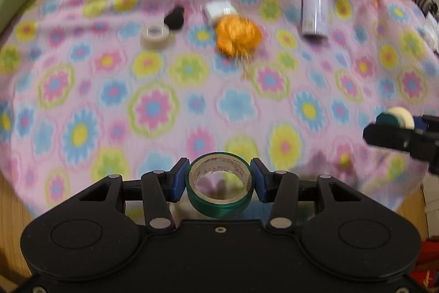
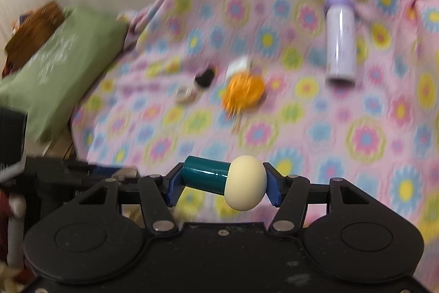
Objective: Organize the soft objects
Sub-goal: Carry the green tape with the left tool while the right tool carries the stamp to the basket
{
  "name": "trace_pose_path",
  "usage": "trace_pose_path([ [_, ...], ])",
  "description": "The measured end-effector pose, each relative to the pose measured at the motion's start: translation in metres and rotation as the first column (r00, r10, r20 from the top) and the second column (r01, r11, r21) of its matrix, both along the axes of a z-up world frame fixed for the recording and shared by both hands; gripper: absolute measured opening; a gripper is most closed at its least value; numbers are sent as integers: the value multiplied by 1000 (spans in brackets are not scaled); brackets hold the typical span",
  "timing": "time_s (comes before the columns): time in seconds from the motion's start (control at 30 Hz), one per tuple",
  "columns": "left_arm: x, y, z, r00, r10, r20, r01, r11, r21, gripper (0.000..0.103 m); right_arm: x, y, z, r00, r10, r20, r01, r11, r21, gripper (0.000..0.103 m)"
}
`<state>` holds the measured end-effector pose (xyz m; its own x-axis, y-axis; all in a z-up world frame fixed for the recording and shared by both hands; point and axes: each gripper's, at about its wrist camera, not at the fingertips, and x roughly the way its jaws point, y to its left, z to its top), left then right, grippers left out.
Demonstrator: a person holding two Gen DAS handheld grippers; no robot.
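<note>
My left gripper [image 1: 219, 181] is shut on a green tape roll [image 1: 220, 184], pinched between its blue pads above the flowered blanket [image 1: 153, 106]. My right gripper [image 2: 222, 184] is shut on a toy with a teal cylinder and a cream rounded cap [image 2: 226, 181]; in the left wrist view that gripper [image 1: 395, 128] comes in from the right edge with the same toy [image 1: 401, 119]. Farther off on the blanket lie an orange fluffy ball [image 1: 237, 36] [image 2: 242, 91], a beige tape roll [image 1: 157, 35], a small black object [image 1: 174, 17] and a white block [image 1: 221, 9].
A lilac spray can [image 1: 315, 0] [image 2: 341, 39] lies on the blanket at the far right. A green pillow [image 2: 55, 65] rests at the left edge, with a brown object [image 2: 33, 29] behind it. Both views are motion-blurred.
</note>
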<state>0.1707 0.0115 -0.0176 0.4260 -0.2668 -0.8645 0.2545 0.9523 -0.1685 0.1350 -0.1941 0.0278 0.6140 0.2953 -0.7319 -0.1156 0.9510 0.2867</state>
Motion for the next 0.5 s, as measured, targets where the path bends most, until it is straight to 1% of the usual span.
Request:
trace_pose_path([
  [0.1, -18, 1, -12, 998, -19, -64, 20, 1000, 3, 48, -17, 4, -13, 995, 29, -98, -28, 1000, 8, 58],
  [0.2, -33, 1, -22, 993, -34, -116, 34, 999, 2, 48, -33, 11, -23, 984, 69, -164, -76, 996, -39, 59],
  [0.33, -46, -2, -33, 987, -37, -154, 39, 999, 10, 48, -50, 17, -34, 967, 119, -225, -135, 989, -61, 59],
  [0.5, -52, -3, -45, 981, -26, -194, 28, 1000, 5, 48, -59, 20, -44, 954, 137, -267, -159, 985, -63, 59],
])
